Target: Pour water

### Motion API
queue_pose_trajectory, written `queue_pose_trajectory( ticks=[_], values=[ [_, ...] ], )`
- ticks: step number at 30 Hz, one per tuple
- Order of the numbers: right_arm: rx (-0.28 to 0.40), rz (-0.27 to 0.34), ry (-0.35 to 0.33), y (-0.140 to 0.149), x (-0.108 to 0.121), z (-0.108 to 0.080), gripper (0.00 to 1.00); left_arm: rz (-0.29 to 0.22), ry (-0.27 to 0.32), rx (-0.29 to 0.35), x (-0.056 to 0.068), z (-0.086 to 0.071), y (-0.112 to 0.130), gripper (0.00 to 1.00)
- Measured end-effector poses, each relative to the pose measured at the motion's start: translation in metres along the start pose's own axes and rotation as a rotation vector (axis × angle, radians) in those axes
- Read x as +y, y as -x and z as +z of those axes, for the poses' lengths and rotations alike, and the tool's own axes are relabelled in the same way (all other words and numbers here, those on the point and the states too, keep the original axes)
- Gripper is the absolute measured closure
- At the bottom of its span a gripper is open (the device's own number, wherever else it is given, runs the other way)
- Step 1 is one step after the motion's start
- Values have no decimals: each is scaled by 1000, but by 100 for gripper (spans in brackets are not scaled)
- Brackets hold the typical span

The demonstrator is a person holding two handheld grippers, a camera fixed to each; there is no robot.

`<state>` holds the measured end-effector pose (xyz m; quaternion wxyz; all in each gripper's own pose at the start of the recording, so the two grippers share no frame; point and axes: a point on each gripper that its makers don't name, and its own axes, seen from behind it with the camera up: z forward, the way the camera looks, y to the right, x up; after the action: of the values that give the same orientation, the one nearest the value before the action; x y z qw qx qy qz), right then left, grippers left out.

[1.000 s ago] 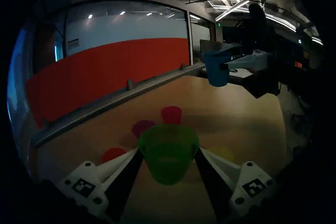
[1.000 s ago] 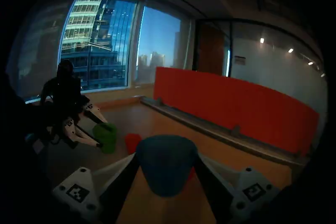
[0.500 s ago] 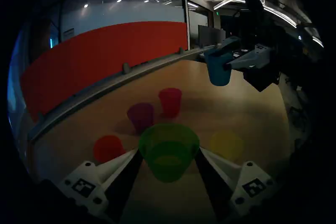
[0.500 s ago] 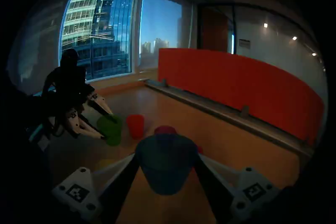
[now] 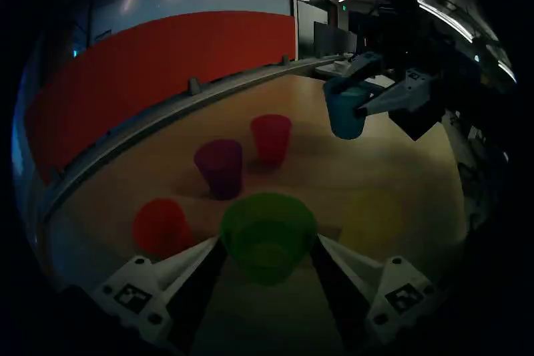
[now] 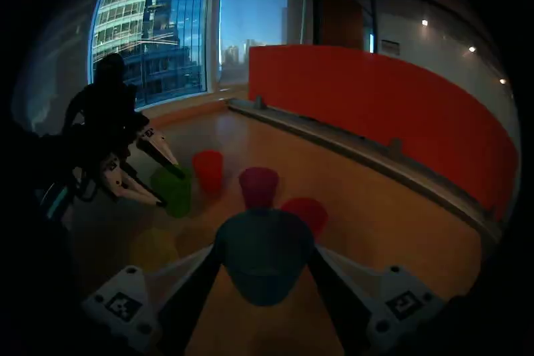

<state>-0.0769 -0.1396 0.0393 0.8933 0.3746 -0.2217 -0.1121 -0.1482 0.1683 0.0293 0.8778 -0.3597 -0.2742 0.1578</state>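
Table of glossy wood, left gripper pinching tapered translucent green cup, right gripper pinching tapered blue cup.

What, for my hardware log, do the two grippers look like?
The left gripper and right gripper match: two white wedge-shaped fingers tapering forward, black along the inner faces, each with a square black-and-white marker and small dark screw holes near its base. Clothing on the person is too dark to make out.

Obstacles on the table: purple cup, pink cup, orange cup, faint yellow cup, standing apart. Open tabletop lies between pink and yellow cups, below the blue cup raised in the right gripper.
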Motion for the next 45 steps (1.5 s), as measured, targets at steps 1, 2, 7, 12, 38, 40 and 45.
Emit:
queue_pose_trajectory(
  ticks=[1,2,7,12,38,40,45],
  values=[
    [-8,-2,-1,3,0,2,9,0,1,-4,-1,2,1,15],
    [-15,-4,-1,5,0,5,9,0,3,-7,-1,3,2,15],
    [-44,-14,-6,16,-2,16,9,-3,7,-23,-5,12,8,15],
    [-62,-18,-14,23,-5,26,9,-6,15,-32,-7,19,13,15],
    [-117,-27,-28,47,-13,50,9,-46,32,-27,-13,25,24,12],
    [-122,-25,-29,51,-15,50,9,-47,32,-26,-12,24,24,12],
    [-135,-21,-31,59,-18,52,9,-46,36,-29,-11,23,25,10]
  ],
)
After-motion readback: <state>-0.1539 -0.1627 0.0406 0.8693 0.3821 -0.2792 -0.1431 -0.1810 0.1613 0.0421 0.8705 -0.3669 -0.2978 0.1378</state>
